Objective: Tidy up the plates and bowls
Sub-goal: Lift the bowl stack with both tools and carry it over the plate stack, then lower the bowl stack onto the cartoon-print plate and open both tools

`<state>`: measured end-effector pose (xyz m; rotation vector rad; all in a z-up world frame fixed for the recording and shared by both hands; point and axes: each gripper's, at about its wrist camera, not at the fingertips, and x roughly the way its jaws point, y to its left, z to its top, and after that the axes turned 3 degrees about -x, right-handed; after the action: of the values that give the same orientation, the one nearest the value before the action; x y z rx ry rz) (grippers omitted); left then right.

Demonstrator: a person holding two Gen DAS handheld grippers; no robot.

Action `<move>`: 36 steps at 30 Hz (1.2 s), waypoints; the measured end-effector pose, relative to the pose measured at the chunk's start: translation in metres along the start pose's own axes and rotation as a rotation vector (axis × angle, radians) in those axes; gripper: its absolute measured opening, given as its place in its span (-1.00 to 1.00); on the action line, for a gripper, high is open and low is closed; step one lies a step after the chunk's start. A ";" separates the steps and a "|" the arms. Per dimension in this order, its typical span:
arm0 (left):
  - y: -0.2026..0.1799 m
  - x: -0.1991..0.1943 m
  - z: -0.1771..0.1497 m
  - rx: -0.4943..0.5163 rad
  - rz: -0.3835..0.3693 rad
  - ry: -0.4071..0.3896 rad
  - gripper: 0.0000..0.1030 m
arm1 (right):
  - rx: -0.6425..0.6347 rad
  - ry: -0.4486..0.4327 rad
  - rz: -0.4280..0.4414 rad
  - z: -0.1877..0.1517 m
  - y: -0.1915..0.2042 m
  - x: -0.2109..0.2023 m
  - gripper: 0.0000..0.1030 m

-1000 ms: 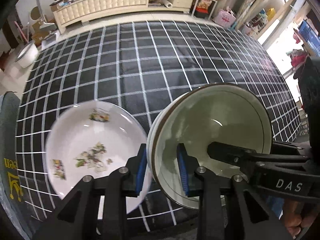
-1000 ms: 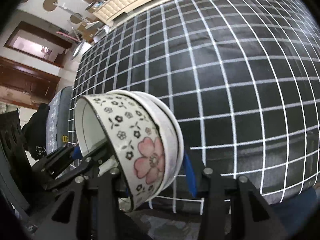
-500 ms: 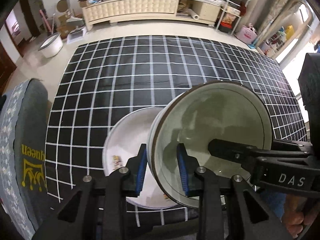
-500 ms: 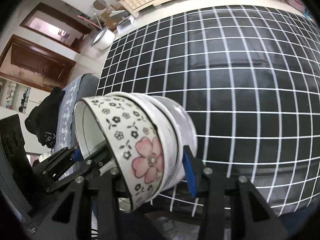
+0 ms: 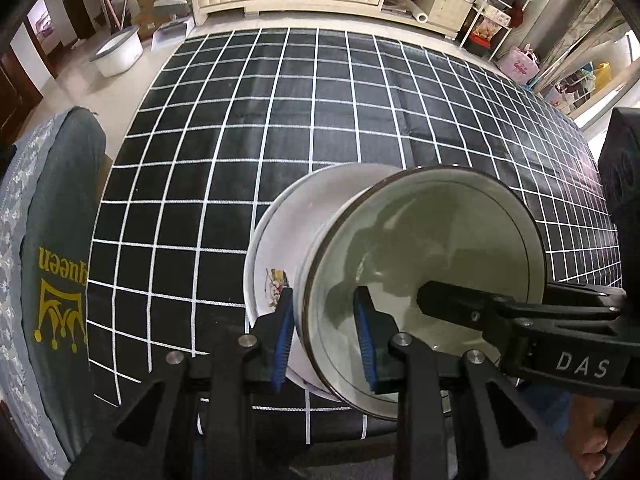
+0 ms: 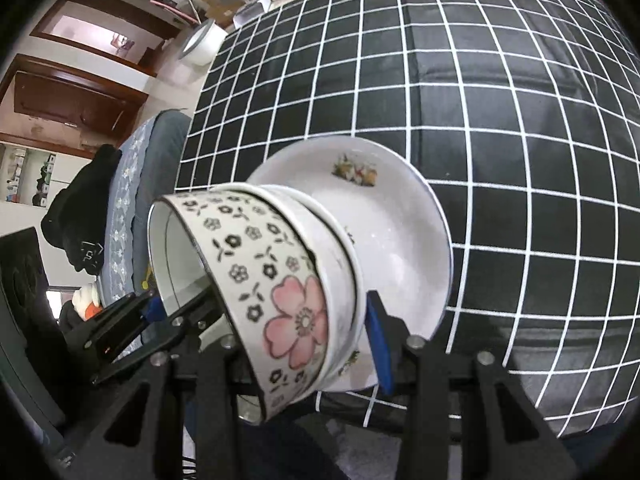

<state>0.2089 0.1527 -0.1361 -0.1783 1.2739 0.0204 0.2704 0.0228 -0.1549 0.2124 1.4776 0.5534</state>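
A big black cloth (image 5: 280, 128) with white squares lies under both tongs. A white plate (image 6: 400, 232) sits on it, right below them. The left tongs (image 5: 324, 336) pinch the rim of the stacked bowls (image 5: 432, 264). The right tongs (image 6: 280, 340) squeeze the flowered stack from the other side.

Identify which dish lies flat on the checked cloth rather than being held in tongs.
The shallow white plate with small flower prints; the stacked bowls are held tilted above it.

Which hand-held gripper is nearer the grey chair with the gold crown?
The left hand-held gripper: it clamps the bowl stack on the chair side; the right hand-held gripper clamps the opposite rim.
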 end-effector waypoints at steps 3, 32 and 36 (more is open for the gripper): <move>0.000 0.007 0.000 -0.001 0.001 0.011 -0.47 | 0.007 0.007 0.000 0.001 -0.006 0.002 -0.11; 0.002 0.001 0.008 -0.003 -0.026 -0.050 -0.48 | -0.083 -0.034 -0.121 -0.005 0.000 -0.010 -0.07; 0.001 -0.004 0.005 0.009 -0.021 -0.071 -0.48 | -0.105 -0.075 -0.181 -0.004 0.000 -0.018 0.09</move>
<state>0.2129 0.1546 -0.1309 -0.1817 1.2010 0.0028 0.2661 0.0133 -0.1397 0.0168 1.3747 0.4700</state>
